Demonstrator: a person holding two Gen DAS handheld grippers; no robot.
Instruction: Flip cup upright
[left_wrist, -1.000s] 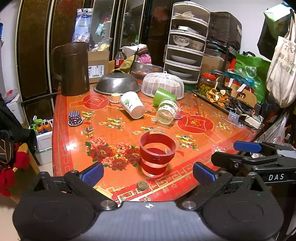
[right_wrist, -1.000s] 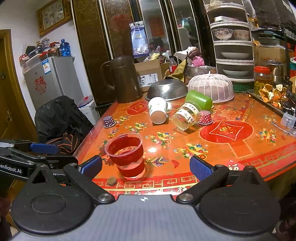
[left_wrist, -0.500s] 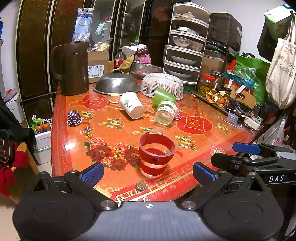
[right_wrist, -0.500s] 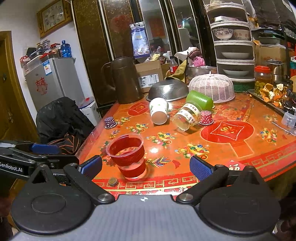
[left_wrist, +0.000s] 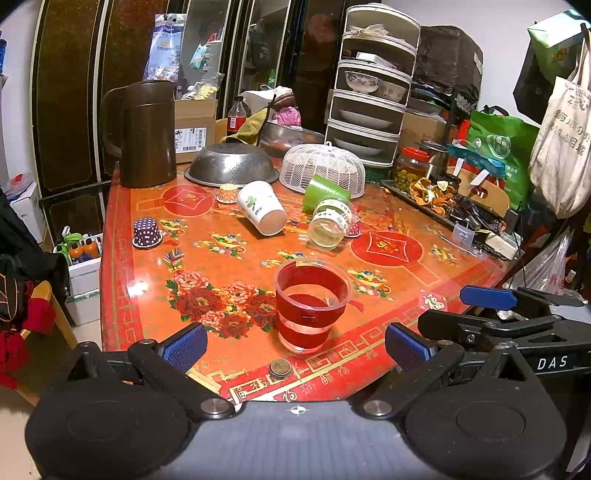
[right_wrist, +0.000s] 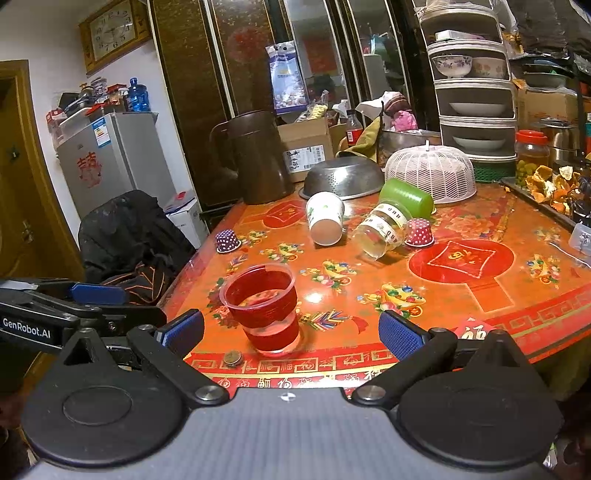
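A clear cup with red bands (left_wrist: 312, 304) stands upright near the table's front edge; it also shows in the right wrist view (right_wrist: 264, 308). A white paper cup (left_wrist: 263, 212) (right_wrist: 325, 222), a clear cup with tape (left_wrist: 330, 226) (right_wrist: 382, 232) and a green cup (left_wrist: 325, 190) (right_wrist: 406, 197) lie on their sides farther back. My left gripper (left_wrist: 295, 345) is open and empty, just short of the red-banded cup. My right gripper (right_wrist: 291, 330) is open and empty, beside the left one at the table edge.
A coin (left_wrist: 279, 368) lies at the front edge. Small dotted cupcake cups (left_wrist: 147, 232) (right_wrist: 419, 232) sit on the red table (left_wrist: 388, 247). A brown jug (left_wrist: 142, 134), a steel colander (left_wrist: 231, 164), a white mesh cover (left_wrist: 323, 166) and a tiered rack (left_wrist: 373, 96) stand at the back.
Both views have shifted very slightly back and to the side. The cups have not moved and both grippers stay open.
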